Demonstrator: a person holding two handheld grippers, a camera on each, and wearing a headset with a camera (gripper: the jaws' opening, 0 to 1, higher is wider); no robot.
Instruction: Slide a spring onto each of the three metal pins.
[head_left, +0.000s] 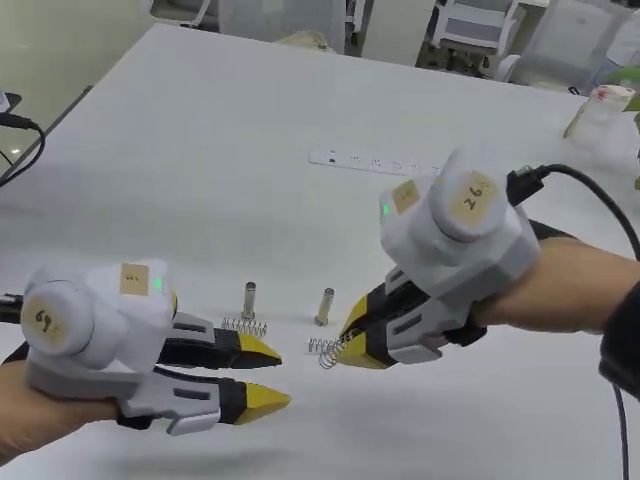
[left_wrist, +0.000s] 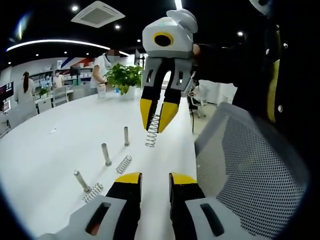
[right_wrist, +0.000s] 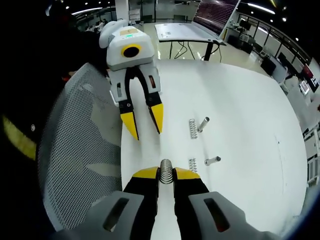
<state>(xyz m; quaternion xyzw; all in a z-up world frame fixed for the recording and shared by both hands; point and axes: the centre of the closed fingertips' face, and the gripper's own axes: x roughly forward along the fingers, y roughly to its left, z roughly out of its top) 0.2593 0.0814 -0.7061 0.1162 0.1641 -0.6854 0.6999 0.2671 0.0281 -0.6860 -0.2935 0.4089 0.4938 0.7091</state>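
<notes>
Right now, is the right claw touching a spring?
Touching. The right gripper view shows the right claw shut on a spring, its coil end pinched between the yellow tips; the left gripper view shows it hanging from them.

Here's the left gripper (head_left: 272, 375): pale grey-white shell, black jaws capped with yellow wedges, a round tan sticker (head_left: 45, 320) with handwritten digits on the rear cap, and a green light (head_left: 157, 285) glowing on top. Over to the right gripper (head_left: 348, 345), in matching colours: its numbered sticker (head_left: 476, 197) reads 26, and a square tan label (head_left: 405, 196) sits beside it. A black cable (head_left: 590, 195) plugs into its back, and there's a dark sleeve (head_left: 622, 340) at the wrist.
</notes>
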